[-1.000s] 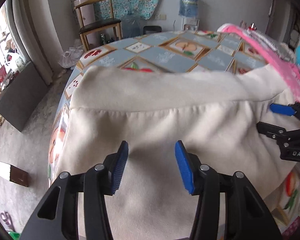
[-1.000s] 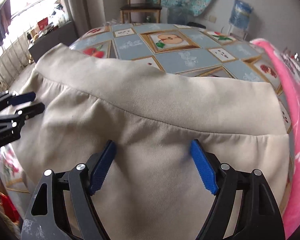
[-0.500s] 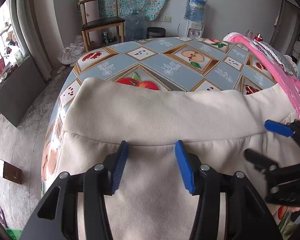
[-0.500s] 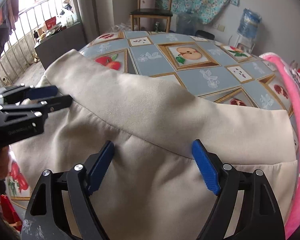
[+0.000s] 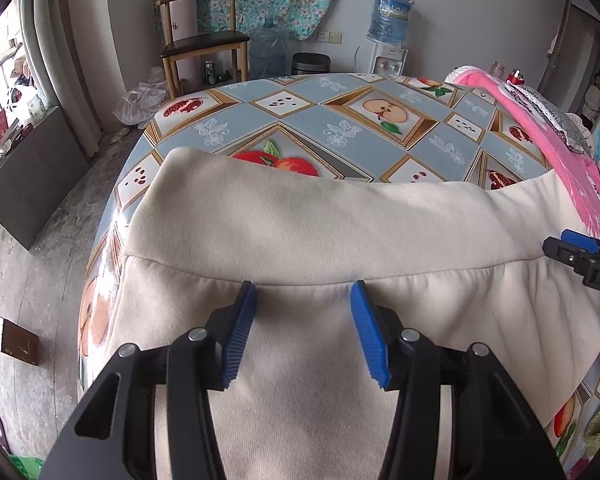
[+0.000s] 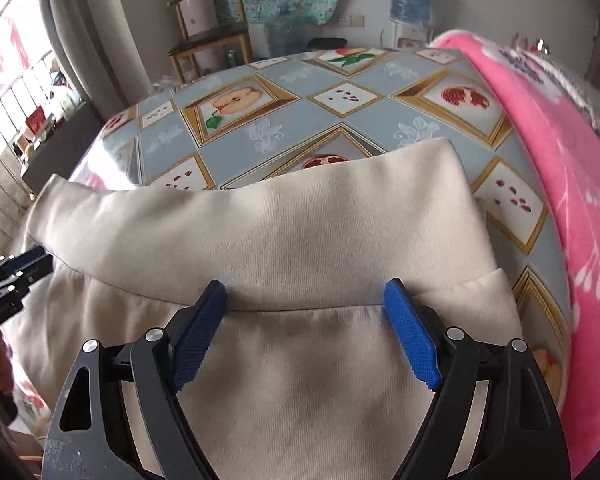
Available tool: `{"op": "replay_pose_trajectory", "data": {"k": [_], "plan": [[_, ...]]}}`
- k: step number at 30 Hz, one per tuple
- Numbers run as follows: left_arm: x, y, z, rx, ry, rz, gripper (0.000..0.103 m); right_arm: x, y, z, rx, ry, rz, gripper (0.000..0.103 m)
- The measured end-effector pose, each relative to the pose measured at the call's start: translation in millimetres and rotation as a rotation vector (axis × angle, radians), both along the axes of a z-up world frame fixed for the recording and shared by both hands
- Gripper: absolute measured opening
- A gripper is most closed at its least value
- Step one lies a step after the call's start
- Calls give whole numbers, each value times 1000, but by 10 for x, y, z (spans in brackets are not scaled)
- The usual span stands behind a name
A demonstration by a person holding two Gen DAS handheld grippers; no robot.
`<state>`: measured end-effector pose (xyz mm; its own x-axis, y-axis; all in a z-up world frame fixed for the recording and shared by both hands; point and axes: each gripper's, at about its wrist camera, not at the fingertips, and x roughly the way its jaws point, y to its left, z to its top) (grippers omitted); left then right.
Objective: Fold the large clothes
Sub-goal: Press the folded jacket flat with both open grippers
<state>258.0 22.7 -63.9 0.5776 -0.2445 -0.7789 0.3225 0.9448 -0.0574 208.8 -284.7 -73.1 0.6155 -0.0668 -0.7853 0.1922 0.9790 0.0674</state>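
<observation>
Left tongs (image 5: pixel 303 332), right tongs (image 6: pixel 304 334): black frames, silver screws, ribbed blue pads; white lettering on side.

The only letters I can read are "DAS", white on the black body of my right gripper (image 5: pixel 598 264) where it enters the left wrist view, and the word is cut off by the picture's edge. The water bottle (image 5: pixel 393 11) on the dispenser behind the surface (image 5: pixel 340 132) carries a blue label, too small to read.
</observation>
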Motion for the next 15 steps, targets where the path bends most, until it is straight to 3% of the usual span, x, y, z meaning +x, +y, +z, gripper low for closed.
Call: {"op": "replay_pose_trajectory", "data": {"k": [8, 11, 15], "plan": [[-281, 113, 190, -11, -39, -18, 48, -543, 154, 373, 2, -91, 38, 81], [-560, 106, 214, -21, -38, -96, 50, -732, 222, 249, -27, -63, 41, 86], [-821, 32, -26, 11, 18, -149, 53, -754, 157, -210, -19, 54, -2, 87]]}}
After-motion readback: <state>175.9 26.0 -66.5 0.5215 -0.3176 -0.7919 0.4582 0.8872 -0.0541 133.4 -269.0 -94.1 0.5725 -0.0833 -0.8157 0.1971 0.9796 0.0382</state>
